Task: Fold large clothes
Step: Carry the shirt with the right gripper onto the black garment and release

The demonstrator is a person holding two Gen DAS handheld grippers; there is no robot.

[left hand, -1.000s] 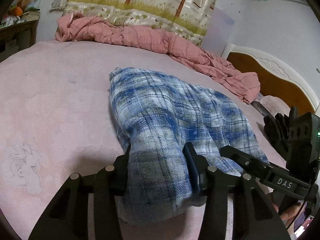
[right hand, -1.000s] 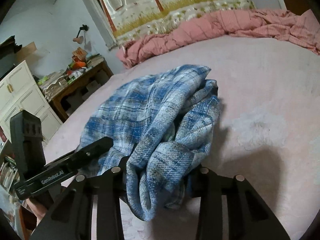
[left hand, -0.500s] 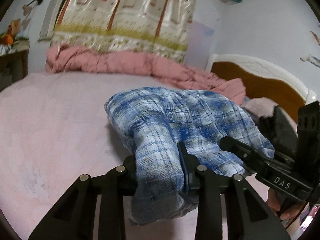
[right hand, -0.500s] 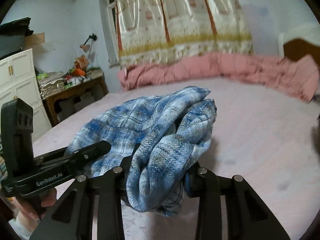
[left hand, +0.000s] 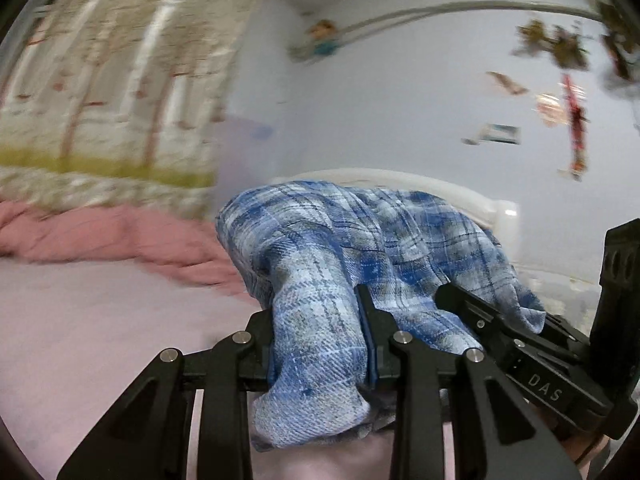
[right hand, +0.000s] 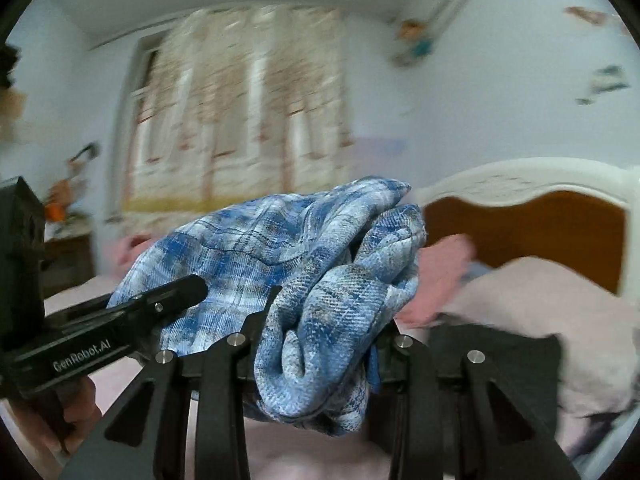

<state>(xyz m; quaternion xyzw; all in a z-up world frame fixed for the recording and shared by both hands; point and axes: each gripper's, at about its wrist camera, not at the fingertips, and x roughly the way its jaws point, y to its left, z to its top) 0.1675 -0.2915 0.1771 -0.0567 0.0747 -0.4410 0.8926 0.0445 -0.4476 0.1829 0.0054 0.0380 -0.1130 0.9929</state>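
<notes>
A folded blue plaid shirt (left hand: 360,248) hangs in the air above the pink bed (left hand: 100,320), carried between both grippers. My left gripper (left hand: 320,332) is shut on one thick end of the bundle, which bulges out below the jaws. My right gripper (right hand: 324,336) is shut on the other bunched end of the plaid shirt (right hand: 280,248). Each wrist view shows the other gripper close beside it: the right one (left hand: 520,344) in the left view, the left one (right hand: 100,332) with a hand under it in the right view. Both point level toward the headboard wall.
A rumpled pink quilt (left hand: 100,236) lies along the far side of the bed below a tree-print curtain (left hand: 112,100). A white and wood headboard (right hand: 540,220) stands right, with a pale pillow (right hand: 540,304) before it. A desk with clutter (right hand: 64,240) sits at the left.
Both grippers rose and swung level with the shirt, lifting it off the bed. The view went from looking down on the mattress to facing the curtain, wall and headboard.
</notes>
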